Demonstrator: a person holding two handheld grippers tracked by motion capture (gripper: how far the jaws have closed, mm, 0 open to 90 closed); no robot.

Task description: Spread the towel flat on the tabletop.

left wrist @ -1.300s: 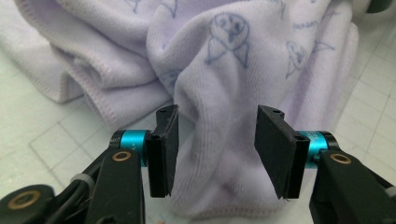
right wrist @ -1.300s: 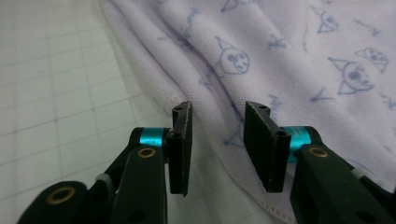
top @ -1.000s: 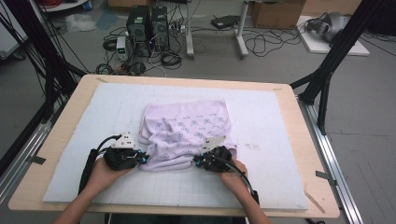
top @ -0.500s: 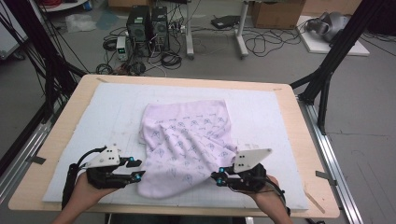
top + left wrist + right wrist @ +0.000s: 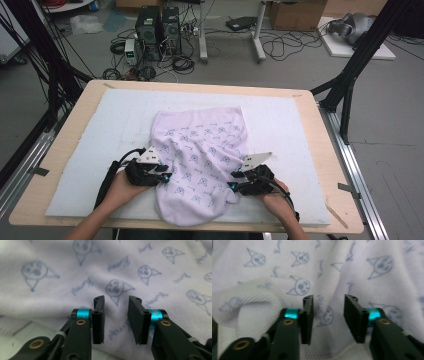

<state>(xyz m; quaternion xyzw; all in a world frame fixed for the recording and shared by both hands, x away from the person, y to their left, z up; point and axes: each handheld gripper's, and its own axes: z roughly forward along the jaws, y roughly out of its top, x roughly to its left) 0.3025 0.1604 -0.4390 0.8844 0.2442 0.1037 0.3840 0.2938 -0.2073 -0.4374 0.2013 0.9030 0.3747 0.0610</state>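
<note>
Two grippers were seen at the near part of a pale lilac cloth (image 5: 200,160) printed with small blue cat-like faces and script. The cloth lay rumpled on a white mat (image 5: 100,130) that covered a wooden table (image 5: 320,150), with its near end bunched between the two grippers.

The left gripper (image 5: 162,178) was held at the cloth's left edge, and in the left gripper view (image 5: 115,315) its jaws were shown parted, with nothing clamped between them. Printed cloth (image 5: 105,270) was spread directly ahead of and beneath those jaws, and a strip of mat was visible below and to the left of them.

The right gripper (image 5: 233,186) was held at the cloth's right edge. In the right gripper view (image 5: 329,317) its jaws were likewise seen apart, with cloth (image 5: 362,272) lying in the gap behind them but not pinched. A rolled fold (image 5: 247,302) of the cloth was seen just left of the left-hand jaw, and a stitched hem just below the jaws.
</note>
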